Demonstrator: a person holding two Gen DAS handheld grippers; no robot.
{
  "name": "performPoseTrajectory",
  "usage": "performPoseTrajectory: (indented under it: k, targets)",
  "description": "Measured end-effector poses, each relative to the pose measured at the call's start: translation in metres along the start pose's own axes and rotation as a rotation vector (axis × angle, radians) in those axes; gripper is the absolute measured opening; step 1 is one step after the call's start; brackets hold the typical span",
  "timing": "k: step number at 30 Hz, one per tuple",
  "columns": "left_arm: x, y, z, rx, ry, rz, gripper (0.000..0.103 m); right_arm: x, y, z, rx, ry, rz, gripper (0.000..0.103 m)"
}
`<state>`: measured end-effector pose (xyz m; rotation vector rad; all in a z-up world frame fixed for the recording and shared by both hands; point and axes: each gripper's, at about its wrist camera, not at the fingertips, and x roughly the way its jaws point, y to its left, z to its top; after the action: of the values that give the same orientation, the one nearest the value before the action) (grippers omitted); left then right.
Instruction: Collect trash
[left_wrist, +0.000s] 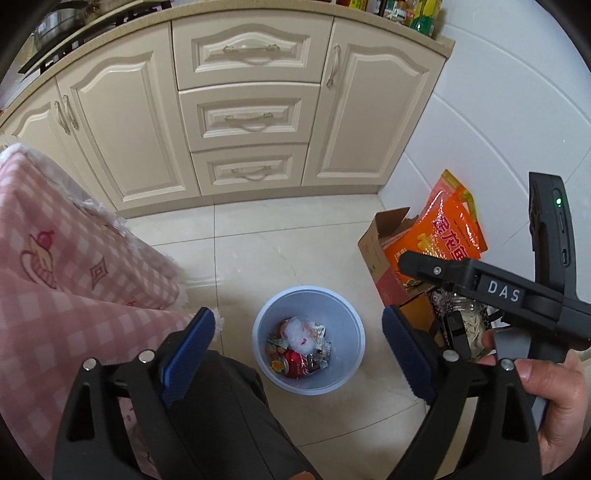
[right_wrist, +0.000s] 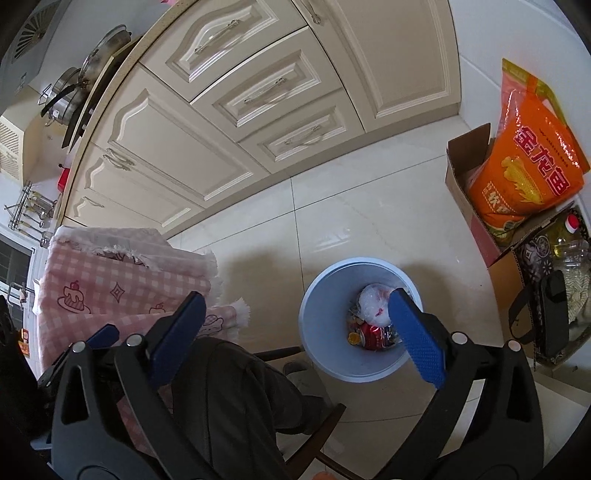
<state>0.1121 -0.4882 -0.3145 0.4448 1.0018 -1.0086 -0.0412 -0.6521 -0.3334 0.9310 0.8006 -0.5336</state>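
Observation:
A pale blue trash bin (left_wrist: 266, 317) stands on the tiled floor below both grippers; it also shows in the right wrist view (right_wrist: 325, 295). Inside lie a red soda can (left_wrist: 295, 363), a white crumpled bag (left_wrist: 301, 332) and small wrappers. My left gripper (left_wrist: 297, 347) is open and empty, high above the bin. My right gripper (right_wrist: 295, 321) is open and empty, also above the bin; its body (left_wrist: 498, 291) shows at the right of the left wrist view. The can (right_wrist: 373, 334) and bag (right_wrist: 371, 302) show in the right wrist view too.
A table with a pink checked cloth (left_wrist: 74, 266) is at the left. Cream kitchen cabinets (left_wrist: 243, 110) stand behind. A cardboard box (right_wrist: 465, 177) with an orange bag (right_wrist: 532, 162) and an oil bottle (right_wrist: 569, 243) sits at the right wall. My dark-trousered leg (left_wrist: 229, 406) is below.

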Motion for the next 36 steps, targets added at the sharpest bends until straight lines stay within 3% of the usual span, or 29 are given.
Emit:
performPoseTrajectory:
  k: [12, 25, 36]
  targets:
    - [-0.065, 0.006, 0.004, -0.020, -0.121, 0.004, 0.090, -0.037, 0.050, 0.006, -0.088, -0.065, 0.030, 0.097]
    - [-0.190, 0.057, -0.005, -0.089, -0.357, 0.107, 0.093, -0.087, 0.181, -0.002, -0.326, -0.153, 0.141, 0.097]
    - [-0.274, 0.120, -0.036, -0.189, -0.483, 0.236, 0.094, -0.105, 0.292, -0.030, -0.530, -0.178, 0.230, 0.097]
